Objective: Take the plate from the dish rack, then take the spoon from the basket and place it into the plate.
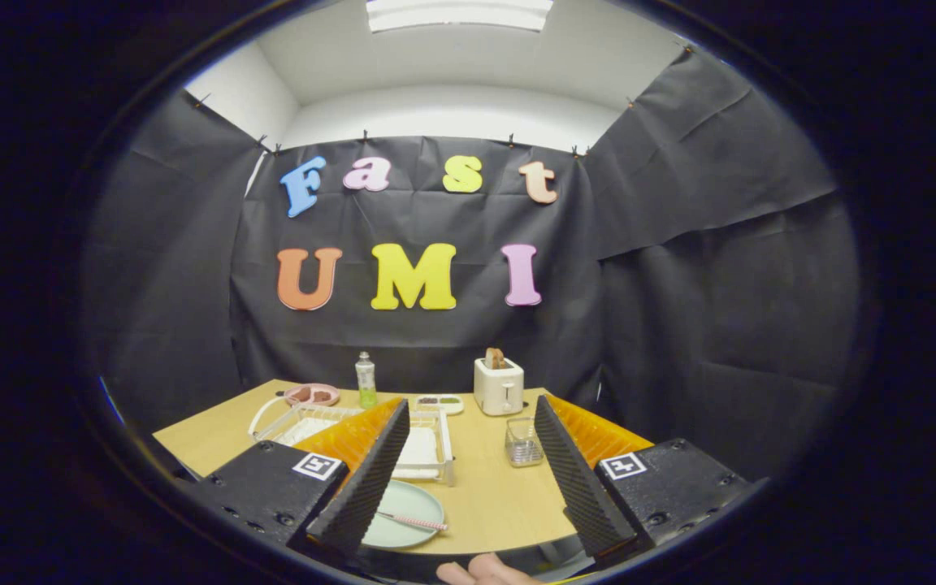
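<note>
Surface [492, 496]: plate [403, 508] near, spoon [413, 522] on it; dish rack [427, 447] behind; basket [523, 443] right of rack; toaster [499, 386] far.

We see our hand-held two-finger gripper [468, 455] as two wedge-shaped fingers, each with a ribbed, saw-toothed inner pad [366, 479] and a ridged orange plastic backing [350, 439] behind it. The fingers stand spread well apart with nothing between them. Each finger sits on a flat black block [273, 491] with rounded corners and small dark screw holes along its edge. On top of each block we carry a square white marker [316, 465] printed with a black pattern. Below the fingers, the bare fingertips of our hand [488, 570] show.
</note>
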### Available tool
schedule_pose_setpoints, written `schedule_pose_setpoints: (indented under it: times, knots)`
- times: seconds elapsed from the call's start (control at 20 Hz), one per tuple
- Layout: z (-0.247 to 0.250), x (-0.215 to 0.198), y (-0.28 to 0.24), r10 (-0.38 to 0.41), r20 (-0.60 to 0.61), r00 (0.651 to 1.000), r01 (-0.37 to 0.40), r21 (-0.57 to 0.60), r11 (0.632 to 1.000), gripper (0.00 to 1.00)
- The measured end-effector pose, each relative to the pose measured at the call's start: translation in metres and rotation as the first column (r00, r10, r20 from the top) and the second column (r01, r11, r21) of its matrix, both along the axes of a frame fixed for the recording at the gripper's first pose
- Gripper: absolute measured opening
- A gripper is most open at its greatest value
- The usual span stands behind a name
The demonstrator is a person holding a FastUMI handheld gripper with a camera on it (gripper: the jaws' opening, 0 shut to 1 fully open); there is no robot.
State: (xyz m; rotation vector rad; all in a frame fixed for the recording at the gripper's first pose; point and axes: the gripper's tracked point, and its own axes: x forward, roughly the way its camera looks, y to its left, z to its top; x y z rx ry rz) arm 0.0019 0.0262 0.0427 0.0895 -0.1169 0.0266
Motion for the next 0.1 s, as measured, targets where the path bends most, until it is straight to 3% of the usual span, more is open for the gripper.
schedule_pose_setpoints:
  times: [0.1]
  knots:
    - [-0.0019, 0.0005, -0.0002, 0.001, -0.003, 1.0, -0.001, 0.0, 1.0, 1.0]
